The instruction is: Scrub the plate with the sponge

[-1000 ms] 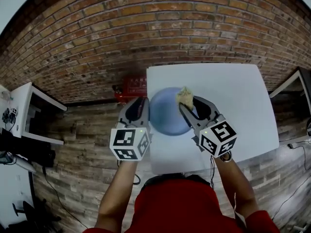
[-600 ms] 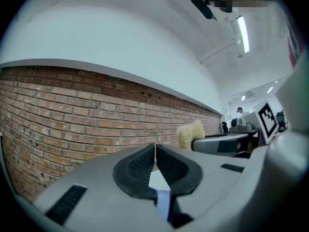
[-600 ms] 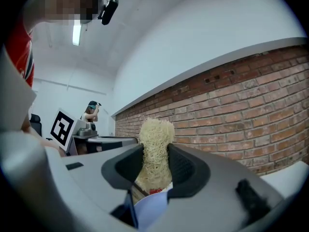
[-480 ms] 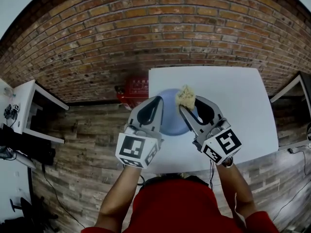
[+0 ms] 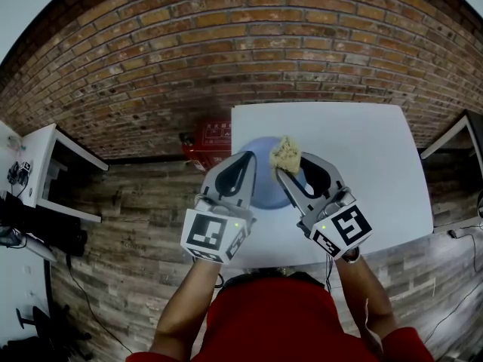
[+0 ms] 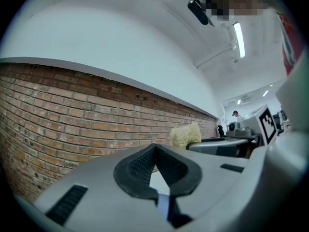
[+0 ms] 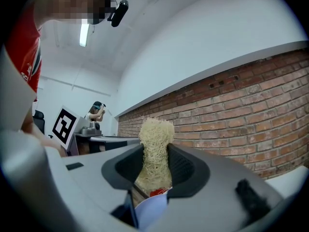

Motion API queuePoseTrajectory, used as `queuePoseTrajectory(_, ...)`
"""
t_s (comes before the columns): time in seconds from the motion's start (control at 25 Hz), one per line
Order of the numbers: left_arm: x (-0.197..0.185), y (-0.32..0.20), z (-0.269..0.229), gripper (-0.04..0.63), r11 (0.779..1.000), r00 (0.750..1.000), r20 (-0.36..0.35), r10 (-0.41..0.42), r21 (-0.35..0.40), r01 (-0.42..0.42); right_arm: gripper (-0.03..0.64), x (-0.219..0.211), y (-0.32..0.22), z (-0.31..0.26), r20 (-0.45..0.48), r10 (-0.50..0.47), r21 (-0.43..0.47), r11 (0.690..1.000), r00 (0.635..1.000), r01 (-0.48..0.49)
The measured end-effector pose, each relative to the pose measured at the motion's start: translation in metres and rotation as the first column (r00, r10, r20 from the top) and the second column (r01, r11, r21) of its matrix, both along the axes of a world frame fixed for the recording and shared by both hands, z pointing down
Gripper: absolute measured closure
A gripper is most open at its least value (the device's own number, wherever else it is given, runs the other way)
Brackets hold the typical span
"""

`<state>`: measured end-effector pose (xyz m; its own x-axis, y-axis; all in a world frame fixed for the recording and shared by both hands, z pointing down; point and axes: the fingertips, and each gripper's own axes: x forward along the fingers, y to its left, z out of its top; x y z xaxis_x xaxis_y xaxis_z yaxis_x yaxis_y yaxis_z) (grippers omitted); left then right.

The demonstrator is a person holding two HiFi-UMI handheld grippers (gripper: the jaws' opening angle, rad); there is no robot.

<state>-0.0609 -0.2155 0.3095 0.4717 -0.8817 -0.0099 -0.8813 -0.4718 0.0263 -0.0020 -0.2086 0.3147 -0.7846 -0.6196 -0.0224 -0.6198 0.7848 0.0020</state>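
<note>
**Student:** How much of the plate (image 5: pixel 266 183) is concealed in the head view?

**Tutor:** Most of it. The blue plate lies flat on the white table (image 5: pixel 362 149), near the table's left edge. The left gripper (image 5: pixel 251 158) covers its left rim and the right gripper (image 5: pixel 290 164) covers its right part. Only a middle strip and the far rim show. Whether the left tips touch the rim cannot be told from here.

**Student:** Do the gripper views settle the jaws?

**Tutor:** Yes. In the left gripper view, the jaws of the left gripper (image 6: pixel 154 151) have just been closing. They now meet at the tips with nothing between them. The small gap behind the tips shows white table and a sliver of plate (image 6: pixel 164 208). In the right gripper view, the right gripper (image 7: pixel 155 151) is clamped on the sponge (image 7: pixel 155 134). This is a pale fibrous wad, pinched at its waist, with its top bulging above the pads.

**Student:** Where is the sponge relative to the plate?

**Tutor:** The head view places the sponge (image 5: pixel 286 152) over the plate's far right part, though contact cannot be made out. The right gripper view shows plate (image 7: pixel 149 209) below the sponge.

**Student:** What does each view add?

**Tutor:**
- **Left gripper view:** it shows the sponge (image 6: pixel 185 135) from the side, beyond its own jaws, and a ceiling light (image 6: pixel 238 38).
- **Right gripper view:** it shows a distant person (image 7: pixel 96 111).
- **Head view:** it alone shows the red box (image 5: pixel 213 138) on the floor beside the table, against the brick wall (image 5: pixel 226 51).
</note>
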Motion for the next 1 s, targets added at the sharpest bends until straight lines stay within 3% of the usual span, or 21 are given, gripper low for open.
queuePoseTrajectory(1.0,0.001,-0.0035,0.0032,0.582,1.0,1.0,-0.025,-0.011,-0.019,0.01,0.465,0.0055,-0.0032,0.0052,-0.004,-0.002,-0.012,1.0,1.0,0.002)
